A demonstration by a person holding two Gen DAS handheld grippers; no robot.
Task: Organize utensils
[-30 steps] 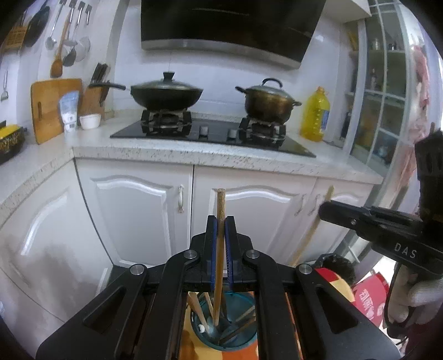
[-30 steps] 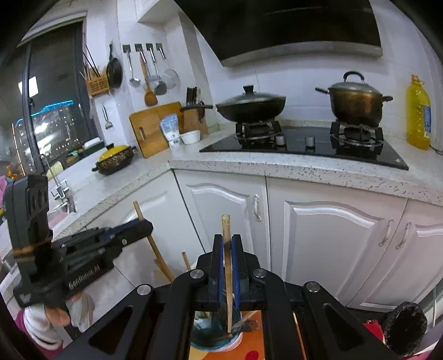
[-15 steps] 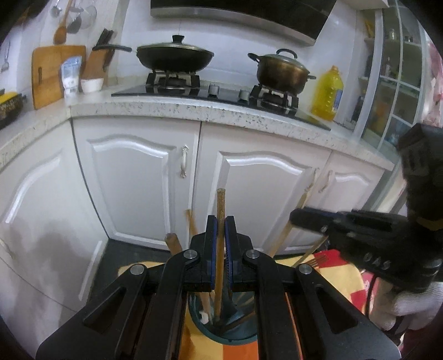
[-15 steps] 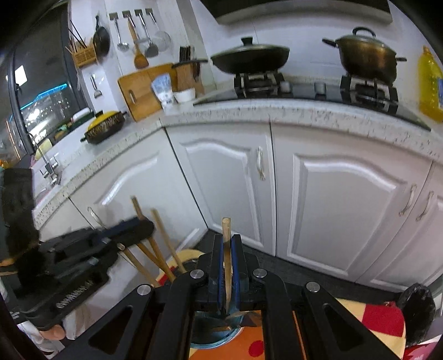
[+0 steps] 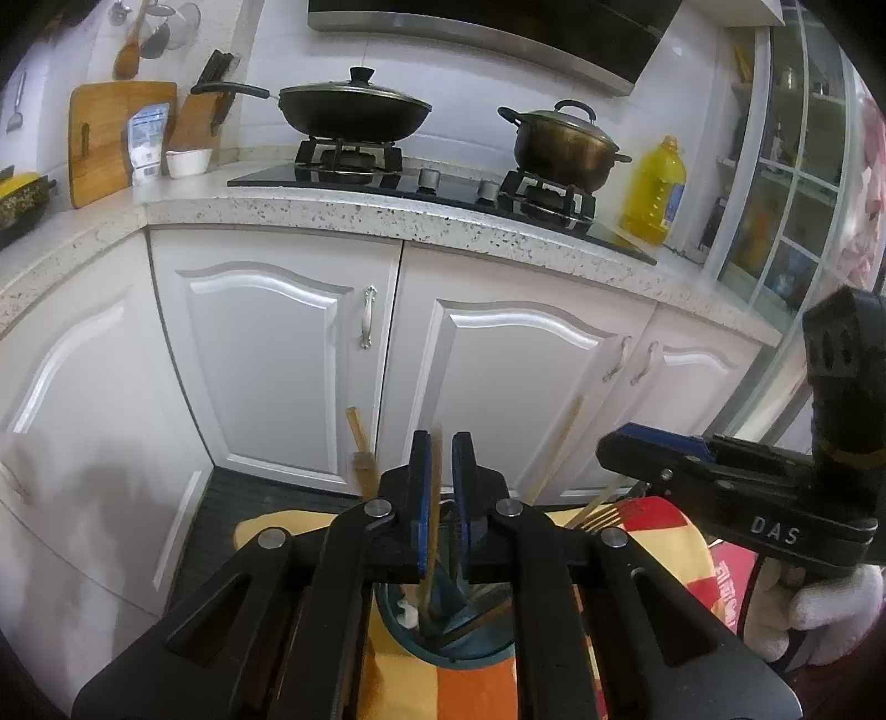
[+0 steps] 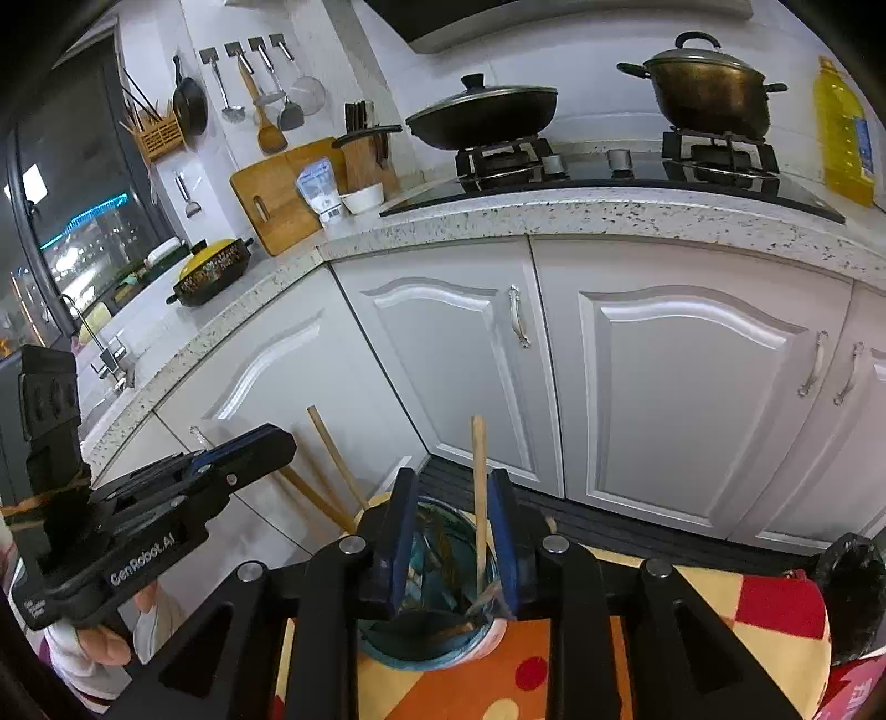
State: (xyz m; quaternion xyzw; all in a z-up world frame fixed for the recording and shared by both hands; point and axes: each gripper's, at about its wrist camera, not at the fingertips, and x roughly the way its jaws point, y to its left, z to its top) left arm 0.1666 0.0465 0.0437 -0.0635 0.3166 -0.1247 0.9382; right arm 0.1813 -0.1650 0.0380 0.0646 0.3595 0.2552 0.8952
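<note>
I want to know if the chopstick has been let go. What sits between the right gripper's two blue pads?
In the right wrist view, one wooden chopstick stands in the gap of the right gripper, whose jaws are opening, with its lower end in the teal holder.

light: even indoor, moderately bright | glare: soft sheen on white cabinet doors [image 5: 266,343] and range hood [image 5: 487,33] | window [image 6: 72,221]: dark outside, blue-lit | shadow: grey patch on lower-left cabinet | blur: chopstick [image 5: 434,498] between left jaws smeared | distortion: strong fisheye, bowed counter [image 6: 554,213], black corners
</note>
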